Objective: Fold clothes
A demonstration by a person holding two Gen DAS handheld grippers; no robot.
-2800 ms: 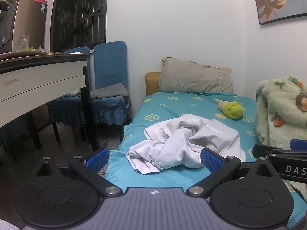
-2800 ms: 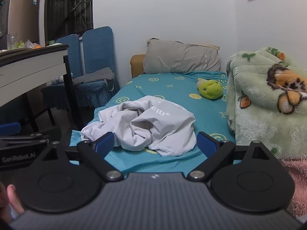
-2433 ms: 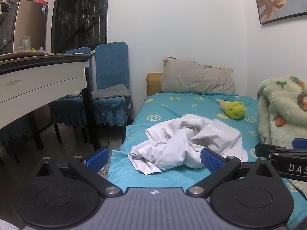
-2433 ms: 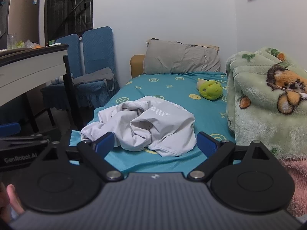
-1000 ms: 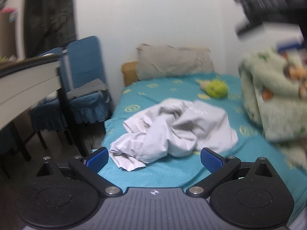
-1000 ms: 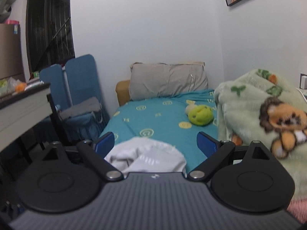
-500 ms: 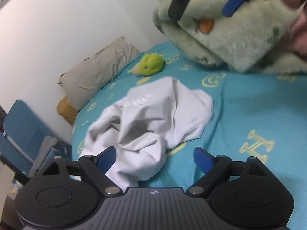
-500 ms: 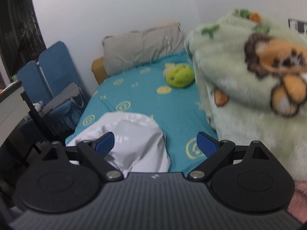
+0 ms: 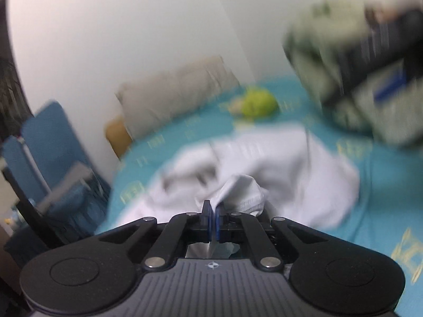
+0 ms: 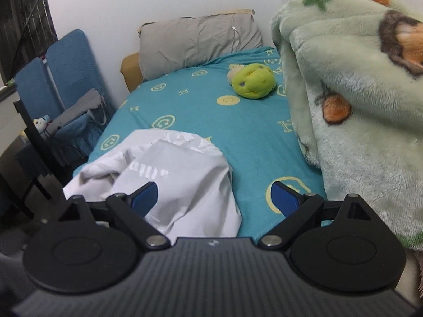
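A crumpled white garment [image 9: 290, 174] lies on the teal bed sheet [image 10: 211, 116]. My left gripper [image 9: 212, 211] is shut on a raised fold at the near side of the garment, and cloth bunches up just beyond its blue pads. The left wrist view is blurred by motion. In the right wrist view the same garment [image 10: 185, 174] lies low in the frame. My right gripper [image 10: 212, 194] hangs open over its right edge. The left finger is above the cloth and the right finger above bare sheet. Nothing is held in it.
A folded green fleece blanket [image 10: 357, 92] with a lion print rises close on the right. A green plush toy [image 10: 252, 80] and a grey pillow [image 10: 198, 45] lie at the head of the bed. Blue chairs [image 10: 66, 66] and a dark table leg stand left of the bed.
My left gripper moved down onto the garment and went from wide open to shut on a fold. My right gripper sank toward the bed, bringing the garment between its fingers.
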